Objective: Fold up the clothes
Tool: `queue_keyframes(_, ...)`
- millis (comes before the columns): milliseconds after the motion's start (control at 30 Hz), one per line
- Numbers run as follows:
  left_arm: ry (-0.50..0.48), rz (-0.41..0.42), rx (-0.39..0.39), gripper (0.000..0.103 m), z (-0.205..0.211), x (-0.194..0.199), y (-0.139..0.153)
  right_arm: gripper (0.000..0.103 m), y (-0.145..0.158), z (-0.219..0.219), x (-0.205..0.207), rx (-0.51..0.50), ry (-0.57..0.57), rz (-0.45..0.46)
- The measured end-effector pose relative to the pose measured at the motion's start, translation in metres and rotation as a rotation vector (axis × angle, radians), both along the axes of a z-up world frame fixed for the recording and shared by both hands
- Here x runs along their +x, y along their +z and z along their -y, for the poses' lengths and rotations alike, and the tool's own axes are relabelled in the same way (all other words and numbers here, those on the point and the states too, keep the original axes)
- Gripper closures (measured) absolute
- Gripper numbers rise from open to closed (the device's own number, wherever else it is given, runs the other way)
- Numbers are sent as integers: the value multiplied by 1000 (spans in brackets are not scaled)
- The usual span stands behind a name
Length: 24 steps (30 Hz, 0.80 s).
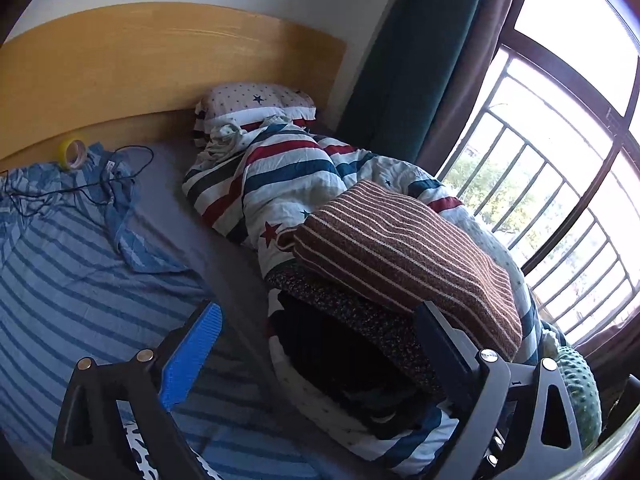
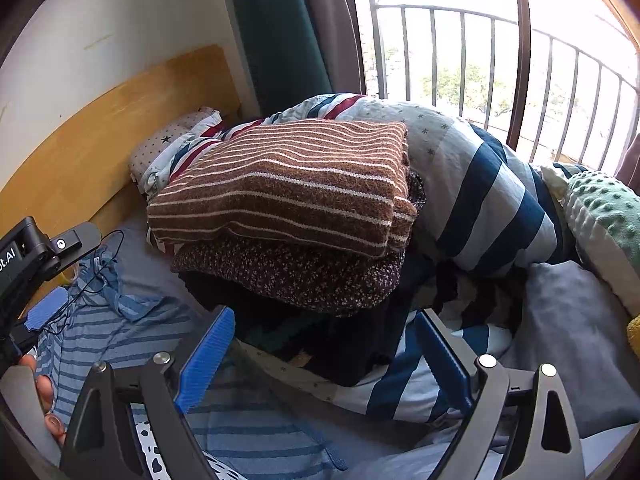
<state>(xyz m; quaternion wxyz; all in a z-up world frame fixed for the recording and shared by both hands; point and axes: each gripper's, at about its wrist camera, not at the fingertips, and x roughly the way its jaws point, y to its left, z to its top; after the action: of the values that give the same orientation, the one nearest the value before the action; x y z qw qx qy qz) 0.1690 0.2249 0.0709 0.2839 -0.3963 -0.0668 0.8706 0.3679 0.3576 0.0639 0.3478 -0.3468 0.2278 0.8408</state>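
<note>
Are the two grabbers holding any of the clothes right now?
No. The left gripper and the right gripper are both open and empty, near the folded striped sweater.

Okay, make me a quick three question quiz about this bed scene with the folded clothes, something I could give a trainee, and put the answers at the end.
1. True or false: the brown striped sweater lies at the bottom of the folded pile.
2. Which item sits by the headboard on the blue striped shirt? A) a roll of yellow tape B) a cup C) a book
3. Fill in: both the left gripper and the right gripper have their jaws ____.

Key:
1. False, it lies on top, above the dark flecked garment.
2. A, the roll of yellow tape.
3. Open, with nothing gripped.
</note>
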Motion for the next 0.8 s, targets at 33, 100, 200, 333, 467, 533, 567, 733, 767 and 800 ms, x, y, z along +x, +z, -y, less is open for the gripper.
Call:
queue_keyframes(33,3,4,4,7,1,0,-1,10,-1,1,-1,-5,2,-2)
queue_keyframes(100,3,3,9,7,2,0,-1,10,-2,5,-1,0,5,-5)
queue_keyframes(200,-3,-4,5,7,2,0,-1,10,-2,9,-4,20,11,3)
queue_keyframes(333,-34,8,37,0,2,0,-3,10,1,11,1,31,-26,0)
queue_keyframes(467,-39,15,46,0,2,-2,-7,10,3,13,9,27,-75,-23)
queue_keyframes(533,-43,18,47,0,3,-3,-9,10,3,14,8,30,-77,-18)
queue_keyframes(567,-48,20,46,0,3,-4,-10,10,3,14,7,33,-77,-13)
queue_keyframes(733,-53,1,1,0,4,-6,-10,10,-3,14,2,25,-77,10)
queue_keyframes(767,-56,-4,-6,0,4,-6,-9,10,-4,14,2,22,-74,14)
queue_keyframes(800,-58,-7,-11,0,4,-5,-9,10,-5,14,1,24,-70,19)
